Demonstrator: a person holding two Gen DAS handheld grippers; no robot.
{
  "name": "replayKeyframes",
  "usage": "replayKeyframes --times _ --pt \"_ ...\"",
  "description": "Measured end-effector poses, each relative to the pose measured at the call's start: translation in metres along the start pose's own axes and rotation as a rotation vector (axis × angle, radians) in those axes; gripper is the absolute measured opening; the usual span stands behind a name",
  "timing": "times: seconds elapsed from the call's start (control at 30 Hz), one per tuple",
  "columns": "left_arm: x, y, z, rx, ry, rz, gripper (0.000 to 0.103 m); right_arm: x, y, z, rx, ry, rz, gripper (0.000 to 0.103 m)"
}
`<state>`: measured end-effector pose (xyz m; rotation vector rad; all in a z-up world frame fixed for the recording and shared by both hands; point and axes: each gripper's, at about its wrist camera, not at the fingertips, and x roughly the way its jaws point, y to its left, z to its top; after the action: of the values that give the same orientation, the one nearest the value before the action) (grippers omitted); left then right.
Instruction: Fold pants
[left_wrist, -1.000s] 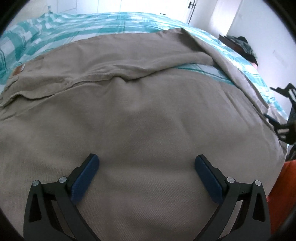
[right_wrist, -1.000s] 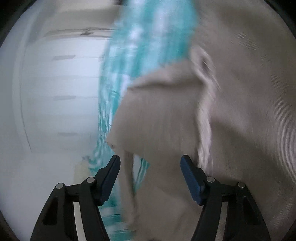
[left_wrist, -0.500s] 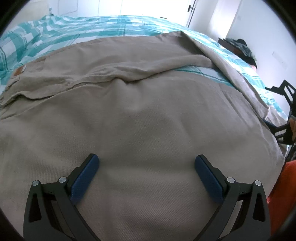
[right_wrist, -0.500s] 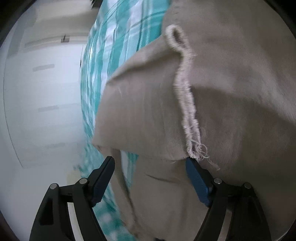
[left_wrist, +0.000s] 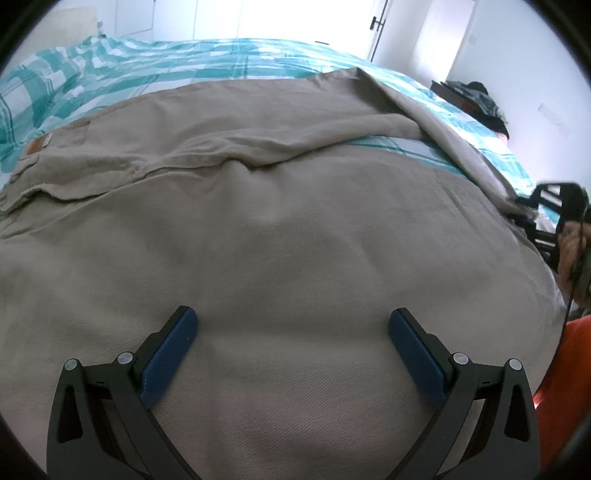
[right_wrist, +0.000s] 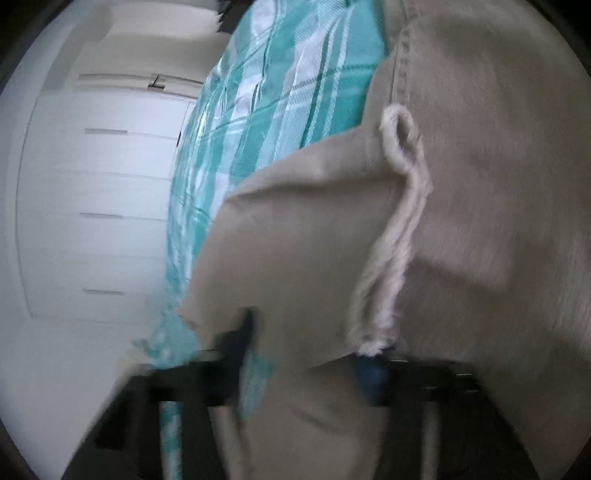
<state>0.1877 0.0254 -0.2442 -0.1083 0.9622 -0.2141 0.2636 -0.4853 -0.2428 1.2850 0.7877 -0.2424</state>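
You are holding the left hand-held gripper (left_wrist: 291, 332) just above the beige pants (left_wrist: 280, 236), its blue pads (left_wrist: 168, 349) standing wide apart with nothing between them. The pants are lying spread across the bed (left_wrist: 207, 62), over its teal-and-white checked cover, with one leg draping over the other toward the far side. A brown label (left_wrist: 37, 144) is showing at the waistband on the left. Your right hand-held gripper (right_wrist: 310, 350) is sitting at the frayed hem (right_wrist: 388, 266) of a leg, blurred. Its jaws have just been closing, with the hem cloth between them, and they are clamping it now. White drawers (right_wrist: 103, 206) are showing behind it.
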Motion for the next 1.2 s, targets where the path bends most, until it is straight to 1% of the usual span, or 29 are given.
replayKeyframes --times 0.03,0.1,0.13,0.17,0.2,0.23,0.27,0.3,0.33,0.4,0.43,0.5,0.57,0.63,0.7,0.73,0.8,0.83,0.87,0.9,0.97,1.0,1.03,1.07,1.1,1.13,1.17,1.2 --pt "0.000 0.000 0.003 -0.002 0.025 -0.001 0.102 0.001 -0.002 0.002 -0.006 -0.002 -0.014 0.013" --pt "-0.003 0.000 0.013 -0.025 0.104 -0.019 0.102 -0.005 -0.001 0.008 -0.062 0.003 -0.006 0.007" --pt "-0.009 0.004 0.021 -0.070 0.135 -0.087 0.102 -0.014 0.007 0.011 -0.117 -0.001 0.006 0.007" --pt "-0.020 0.010 0.031 -0.139 0.122 -0.185 0.102 -0.023 0.018 0.014 -0.168 0.000 0.038 0.006" --pt "-0.026 0.015 0.038 -0.181 0.100 -0.235 0.102 -0.040 0.035 0.021 -0.236 0.001 0.098 0.006" --pt "-0.036 0.023 0.052 -0.249 0.053 -0.291 0.102 -0.053 0.049 0.022 -0.287 0.002 0.142 0.006" --pt "-0.041 0.032 0.068 -0.310 0.014 -0.320 0.102 -0.067 0.066 0.027 -0.348 0.002 0.191 0.006" --pt "-0.041 0.038 0.079 -0.349 -0.005 -0.338 0.102 -0.089 0.084 0.032 -0.424 0.003 0.250 0.006" --pt "-0.036 0.049 0.097 -0.418 -0.029 -0.378 0.102 -0.104 0.097 0.033 -0.470 0.006 0.288 0.006" --pt "-0.017 0.068 0.128 -0.545 -0.047 -0.452 0.102 -0.141 0.117 0.039 -0.560 0.015 0.364 0.006" --pt "-0.007 0.073 0.139 -0.581 -0.048 -0.478 0.102 -0.155 0.119 0.040 -0.589 0.019 0.384 0.006" --pt "0.016 0.083 0.157 -0.639 -0.039 -0.520 0.102 -0.186 0.121 0.041 -0.637 0.028 0.419 0.006" --pt "0.037 0.090 0.167 -0.707 -0.026 -0.533 0.102 -0.202 0.115 0.041 -0.641 0.038 0.445 0.006" --pt "0.053 0.094 0.173 -0.746 -0.007 -0.552 0.102 -0.222 0.103 0.042 -0.643 0.043 0.463 0.006" --pt "0.062 0.097 0.177 -0.755 0.016 -0.524 0.101 -0.238 0.097 0.040 -0.639 0.056 0.501 0.006" --pt "0.064 0.100 0.178 -0.758 0.025 -0.510 0.097 -0.251 0.094 0.039 -0.640 0.064 0.532 0.006" --pt "0.059 0.100 0.175 -0.761 0.026 -0.516 0.047 -0.274 0.087 0.043 -0.644 0.078 0.586 0.006" --pt "0.056 0.100 0.173 -0.753 0.043 -0.519 0.000 -0.279 0.084 0.049 -0.640 0.088 0.601 0.006" --pt "0.053 0.101 0.172 -0.748 0.063 -0.509 0.002 -0.278 0.082 0.057 -0.632 0.101 0.591 0.006" --pt "0.046 0.101 0.170 -0.748 0.063 -0.504 0.002 -0.276 0.080 0.067 -0.619 0.113 0.556 0.006" --pt "0.023 0.097 0.172 -0.730 0.045 -0.507 0.002 -0.259 0.077 0.089 -0.614 0.127 0.427 0.006" --pt "0.004 0.093 0.178 -0.713 0.014 -0.511 0.002 -0.243 0.078 0.102 -0.638 0.126 0.355 0.006" --pt "-0.024 0.088 0.184 -0.685 -0.037 -0.519 0.001 -0.224 0.084 0.114 -0.677 0.122 0.288 0.006" --pt "-0.058 0.081 0.188 -0.643 -0.102 -0.524 0.001 -0.210 0.091 0.122 -0.703 0.124 0.260 0.006" --pt "-0.078 0.078 0.189 -0.611 -0.141 -0.523 0.001 -0.198 0.103 0.130 -0.727 0.127 0.259 0.006" --pt "-0.111 0.071 0.185 -0.553 -0.196 -0.509 0.002 -0.193 0.120 0.136 -0.754 0.125 0.294 0.006" --pt "-0.131 0.066 0.178 -0.514 -0.220 -0.493 0.003 -0.193 0.133 0.139 -0.772 0.124 0.333 0.006" --pt "-0.149 0.062 0.165 -0.481 -0.227 -0.476 0.003 -0.196 0.145 0.143 -0.787 0.139 0.372 0.006"
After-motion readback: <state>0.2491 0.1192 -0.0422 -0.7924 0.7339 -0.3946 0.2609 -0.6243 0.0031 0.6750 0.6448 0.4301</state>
